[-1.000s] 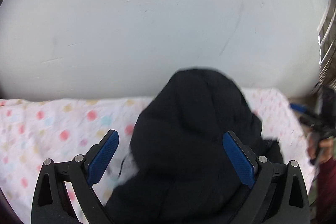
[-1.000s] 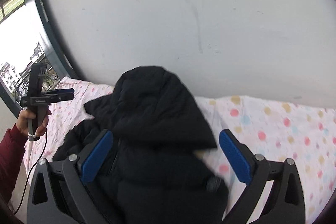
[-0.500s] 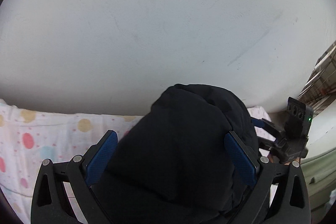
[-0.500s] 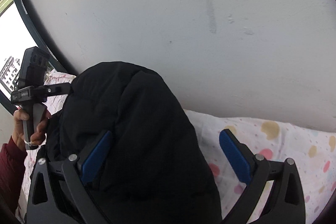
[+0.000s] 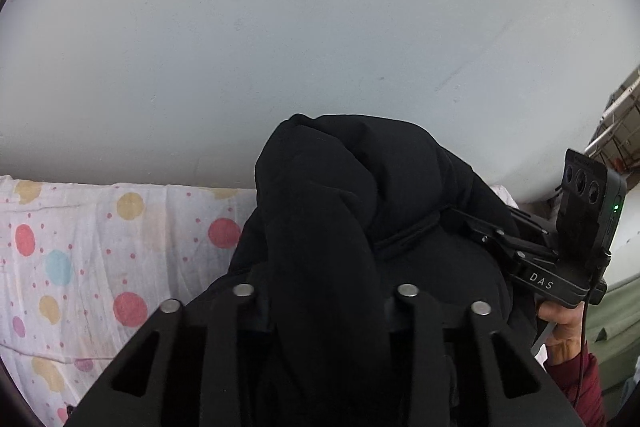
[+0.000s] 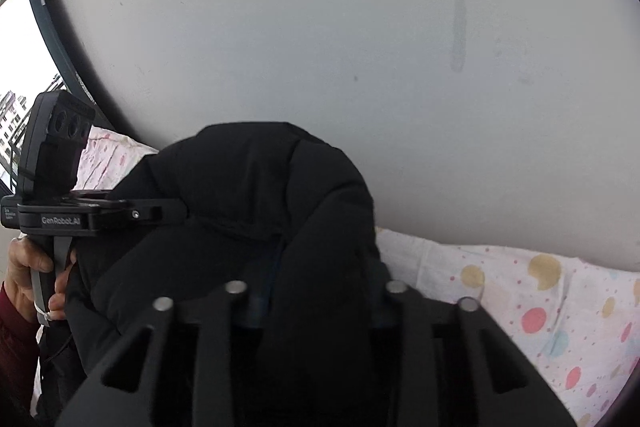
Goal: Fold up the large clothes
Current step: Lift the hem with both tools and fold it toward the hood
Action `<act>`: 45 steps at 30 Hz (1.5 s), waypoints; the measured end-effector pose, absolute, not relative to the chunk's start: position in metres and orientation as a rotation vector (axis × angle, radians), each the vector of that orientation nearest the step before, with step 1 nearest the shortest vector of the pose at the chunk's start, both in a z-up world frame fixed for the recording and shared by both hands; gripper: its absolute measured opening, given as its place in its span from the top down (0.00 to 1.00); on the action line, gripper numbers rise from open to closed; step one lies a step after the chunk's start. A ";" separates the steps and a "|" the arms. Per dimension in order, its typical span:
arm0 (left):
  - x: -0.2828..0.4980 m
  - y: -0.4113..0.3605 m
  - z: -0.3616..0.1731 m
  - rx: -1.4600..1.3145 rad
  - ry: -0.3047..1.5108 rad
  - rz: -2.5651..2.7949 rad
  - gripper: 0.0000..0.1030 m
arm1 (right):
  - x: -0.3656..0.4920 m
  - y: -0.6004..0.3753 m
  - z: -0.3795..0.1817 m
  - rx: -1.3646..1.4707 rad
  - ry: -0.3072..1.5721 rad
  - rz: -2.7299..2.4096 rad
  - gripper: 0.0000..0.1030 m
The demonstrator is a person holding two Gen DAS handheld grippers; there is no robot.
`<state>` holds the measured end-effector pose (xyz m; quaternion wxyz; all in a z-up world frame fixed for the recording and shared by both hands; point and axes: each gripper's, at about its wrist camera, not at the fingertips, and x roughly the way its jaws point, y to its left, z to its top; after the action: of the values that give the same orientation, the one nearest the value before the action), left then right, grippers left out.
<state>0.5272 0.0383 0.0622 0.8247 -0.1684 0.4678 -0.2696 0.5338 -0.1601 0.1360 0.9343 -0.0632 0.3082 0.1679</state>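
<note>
Plain grey-white wall (image 5: 280,47) fills most of both wrist views, with a white sheet (image 5: 80,267) dotted in pink, yellow and blue spread below it. Bunched up at the sheet's far edge, right against the wall, a big black padded jacket (image 5: 360,195) is seen, its hood end humped upward. Both claws have just been closed on it: the left gripper (image 5: 326,307) is clamped on a thick fold of the black fabric, pads buried in it, and the right gripper (image 6: 316,303) is pinched on another fold the same way. From each view the other tool is caught from the side, gripped by a hand (image 6: 28,267) in a dark red sleeve (image 5: 580,387). A window (image 6: 16,67) is glimpsed at the right view's left edge.
</note>
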 end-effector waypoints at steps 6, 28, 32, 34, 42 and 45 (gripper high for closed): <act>0.470 0.036 0.089 -0.303 0.897 -0.617 0.85 | 0.484 -0.133 0.149 -0.254 0.534 0.309 0.88; 0.271 0.046 0.097 -0.160 0.737 -0.669 0.89 | 0.240 -0.107 0.105 -0.415 0.336 0.453 0.92; 0.267 0.037 0.074 -0.159 0.790 -0.628 0.90 | 0.236 -0.113 0.060 -0.345 0.409 0.439 0.92; 0.265 0.032 0.067 -0.173 0.807 -0.606 0.90 | 0.244 -0.121 0.046 -0.314 0.432 0.418 0.91; 0.252 0.024 0.082 -0.124 0.799 -0.587 0.89 | 0.224 -0.134 0.070 -0.275 0.385 0.367 0.77; 0.252 0.026 0.081 -0.136 0.808 -0.584 0.89 | 0.203 -0.142 0.097 -0.234 0.324 0.387 0.60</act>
<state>0.2518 0.0261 0.0815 0.8762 -0.0651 0.3870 -0.2797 0.2028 -0.1422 0.0972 0.9616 -0.1155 0.1598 0.1909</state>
